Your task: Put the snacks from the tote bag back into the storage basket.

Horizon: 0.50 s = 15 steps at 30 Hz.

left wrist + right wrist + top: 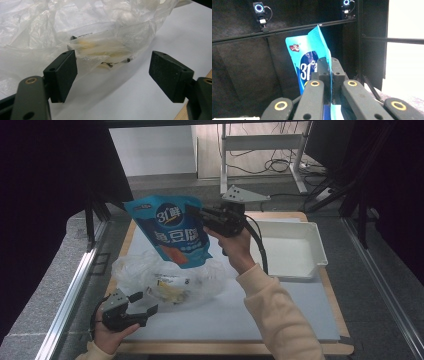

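A blue snack pouch [172,227] with white lettering hangs in the air above the table, pinched at its upper right edge by my right gripper [194,213]. In the right gripper view the pouch [308,60] stands edge-on between the closed jaws of that gripper [329,65]. Below it lies a crumpled clear plastic bag [165,277] with pale yellow packets inside [100,47]. My left gripper [146,302] rests at the table's front left, open, its jaws spread just short of the bag [75,30] with nothing between them [112,72].
A white tray [315,237] sits at the back right of the grey mat [240,315] on the wooden board. Dark curtains flank the table. A metal rail [70,295] runs along the left side.
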{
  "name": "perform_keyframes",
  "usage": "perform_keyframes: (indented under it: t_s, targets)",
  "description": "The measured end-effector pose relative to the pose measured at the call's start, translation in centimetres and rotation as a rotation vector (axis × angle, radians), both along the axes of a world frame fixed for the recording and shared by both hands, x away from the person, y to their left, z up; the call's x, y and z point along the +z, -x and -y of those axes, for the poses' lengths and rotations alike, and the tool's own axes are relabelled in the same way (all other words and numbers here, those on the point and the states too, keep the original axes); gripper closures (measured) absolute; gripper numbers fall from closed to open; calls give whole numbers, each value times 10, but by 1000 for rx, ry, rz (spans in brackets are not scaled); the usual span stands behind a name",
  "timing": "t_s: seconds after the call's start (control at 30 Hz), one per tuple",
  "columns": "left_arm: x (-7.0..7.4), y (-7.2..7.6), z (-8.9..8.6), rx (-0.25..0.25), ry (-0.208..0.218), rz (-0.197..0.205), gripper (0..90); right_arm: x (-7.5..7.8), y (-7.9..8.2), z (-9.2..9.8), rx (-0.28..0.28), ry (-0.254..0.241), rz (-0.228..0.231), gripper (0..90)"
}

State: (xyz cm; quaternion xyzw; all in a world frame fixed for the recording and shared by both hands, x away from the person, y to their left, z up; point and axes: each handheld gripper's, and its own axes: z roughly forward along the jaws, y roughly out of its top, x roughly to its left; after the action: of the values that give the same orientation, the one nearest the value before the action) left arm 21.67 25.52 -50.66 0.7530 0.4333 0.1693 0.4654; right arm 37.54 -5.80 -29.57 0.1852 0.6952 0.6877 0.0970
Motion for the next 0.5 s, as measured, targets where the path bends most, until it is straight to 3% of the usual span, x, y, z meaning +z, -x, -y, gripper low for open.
perform_keyframes:
  t_s: [0.5]
  targets:
    - [0,0,0,-1,-8,0,230,1,-8,35,-75,3,-2,891]
